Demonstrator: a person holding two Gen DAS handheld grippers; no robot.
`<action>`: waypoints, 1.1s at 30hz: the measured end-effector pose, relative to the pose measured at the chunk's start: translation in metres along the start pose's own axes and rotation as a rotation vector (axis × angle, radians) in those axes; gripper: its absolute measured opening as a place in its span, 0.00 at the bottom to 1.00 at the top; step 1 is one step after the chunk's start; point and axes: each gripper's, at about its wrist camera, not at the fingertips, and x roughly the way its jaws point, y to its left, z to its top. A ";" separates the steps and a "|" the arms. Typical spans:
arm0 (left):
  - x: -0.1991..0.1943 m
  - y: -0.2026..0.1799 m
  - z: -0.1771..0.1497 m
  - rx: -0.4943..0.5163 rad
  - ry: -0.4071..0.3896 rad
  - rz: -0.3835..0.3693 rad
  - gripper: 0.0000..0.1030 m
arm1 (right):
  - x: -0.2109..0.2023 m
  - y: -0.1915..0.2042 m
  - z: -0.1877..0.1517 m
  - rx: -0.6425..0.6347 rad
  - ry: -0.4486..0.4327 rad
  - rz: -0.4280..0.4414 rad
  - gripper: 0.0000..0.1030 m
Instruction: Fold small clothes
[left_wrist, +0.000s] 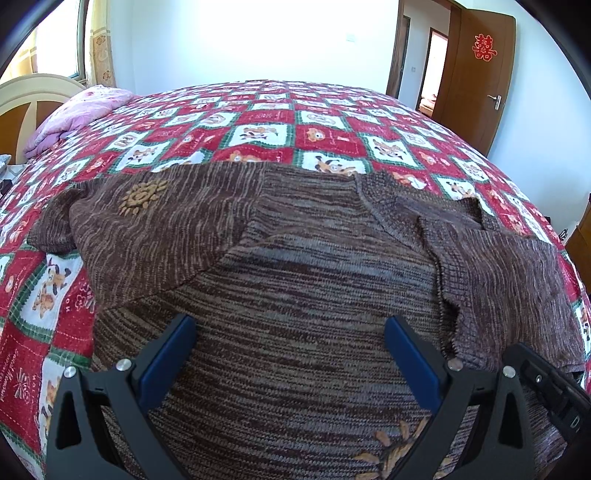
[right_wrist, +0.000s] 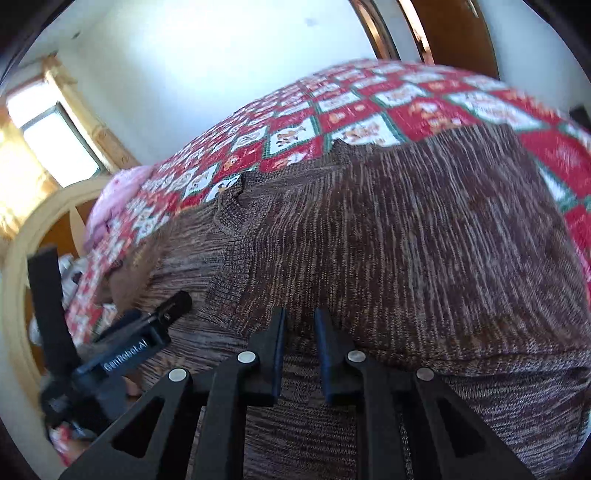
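Left wrist view shows a brown knit sweater (left_wrist: 295, 258) spread on a bed (left_wrist: 258, 122) with a red-and-white checked quilt, a pink pillow (left_wrist: 81, 110) by the headboard and a wooden door (left_wrist: 476, 81) beyond. The left tool (left_wrist: 290, 354) hovers released over the knit. The right tool (right_wrist: 300, 350), blurred, stands nearly clenched over a raised fold; whether it pinches cloth is unclear.

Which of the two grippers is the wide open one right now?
The left gripper: its blue-padded fingers are spread far apart over the brown knit sweater. The right gripper has its fingers drawn nearly together, pinching a fold of the sweater.
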 end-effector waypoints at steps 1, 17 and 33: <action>0.000 0.000 0.000 0.002 0.001 0.002 1.00 | 0.000 0.005 0.001 -0.023 0.006 -0.019 0.16; -0.041 -0.049 0.011 0.109 -0.073 -0.129 1.00 | -0.090 -0.079 0.019 0.182 -0.174 -0.282 0.17; -0.019 -0.048 0.004 0.092 0.037 -0.060 1.00 | -0.076 -0.117 0.010 0.280 -0.147 -0.210 0.17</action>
